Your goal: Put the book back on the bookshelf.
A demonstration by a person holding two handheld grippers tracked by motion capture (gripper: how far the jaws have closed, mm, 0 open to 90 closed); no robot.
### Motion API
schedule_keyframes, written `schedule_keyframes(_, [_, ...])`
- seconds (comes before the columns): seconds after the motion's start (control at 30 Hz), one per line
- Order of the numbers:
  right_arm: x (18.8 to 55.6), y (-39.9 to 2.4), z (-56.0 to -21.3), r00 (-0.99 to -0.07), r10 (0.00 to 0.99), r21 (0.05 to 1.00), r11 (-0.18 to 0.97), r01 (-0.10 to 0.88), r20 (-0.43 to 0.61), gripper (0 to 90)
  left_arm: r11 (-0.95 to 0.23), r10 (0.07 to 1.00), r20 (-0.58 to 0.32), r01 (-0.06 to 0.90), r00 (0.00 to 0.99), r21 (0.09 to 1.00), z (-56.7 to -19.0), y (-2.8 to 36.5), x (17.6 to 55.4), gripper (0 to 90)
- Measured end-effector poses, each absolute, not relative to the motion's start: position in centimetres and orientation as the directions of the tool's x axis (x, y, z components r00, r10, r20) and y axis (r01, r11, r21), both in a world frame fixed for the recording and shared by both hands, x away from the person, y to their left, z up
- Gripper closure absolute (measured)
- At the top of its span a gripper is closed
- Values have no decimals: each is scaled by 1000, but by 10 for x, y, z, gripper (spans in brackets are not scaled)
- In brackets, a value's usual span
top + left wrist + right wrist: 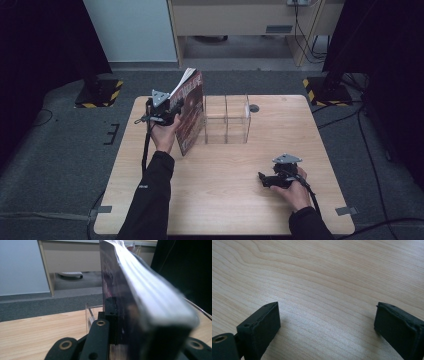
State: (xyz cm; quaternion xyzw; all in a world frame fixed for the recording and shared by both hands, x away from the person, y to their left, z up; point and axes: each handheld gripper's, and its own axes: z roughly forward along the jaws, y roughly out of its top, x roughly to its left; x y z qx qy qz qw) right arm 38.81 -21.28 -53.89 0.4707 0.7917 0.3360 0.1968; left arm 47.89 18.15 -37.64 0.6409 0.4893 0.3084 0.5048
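Black jaws of the left claw (125, 340) clamp the lower edge of a thick dark-red softcover book (140, 302) with white page edges; in the left gripper view the book runs away from the camera along the claw's own line, spine side to the left and page block to the right. From the high view, the left claw (167, 116) holds this book (190, 112) lifted and tilted, with its lower corner at or just above the pale wooden surface (225, 200); contact cannot be confirmed. The book's long axis stands near upright, leaning away from the person, and its cover faces right.

Immediately to the right of the book stands a clear acrylic divider rack (227, 119) with upright partitions forming slots. The book's face lies nearly parallel to those partitions, and its right side is just beside the rack's left wall. Judged from this arrangement, the coming move is a sideways shift to the right, over the rack wall and down into a slot, so the book must be righted to match the partitions first.

The right claw (264, 179) rests low over the surface near the front right, well apart from the rack. Its jaws are spread wide with nothing between them, as the right gripper view confirms. The left hand is therefore the nearer one.
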Motion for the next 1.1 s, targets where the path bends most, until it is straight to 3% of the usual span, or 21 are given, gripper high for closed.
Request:
schedule_keyframes(0.7, [388, -212, -539, -485, 875, 717, 337, 610, 1, 70, -26, 909, -105, 308, 403, 951, -385, 186, 497, 827])
schedule_keyframes(0.97, [388, -211, -539, -488, 873, 717, 340, 609, 0, 70, -34, 905, -102, 310, 414, 950, -385, 197, 492, 745])
schedule_keyframes(1.1, [388, -211, -539, -487, 873, 717, 339, 609, 1, 70, -19, 894, -122, 308, 432, 951, -385, 202, 484, 660])
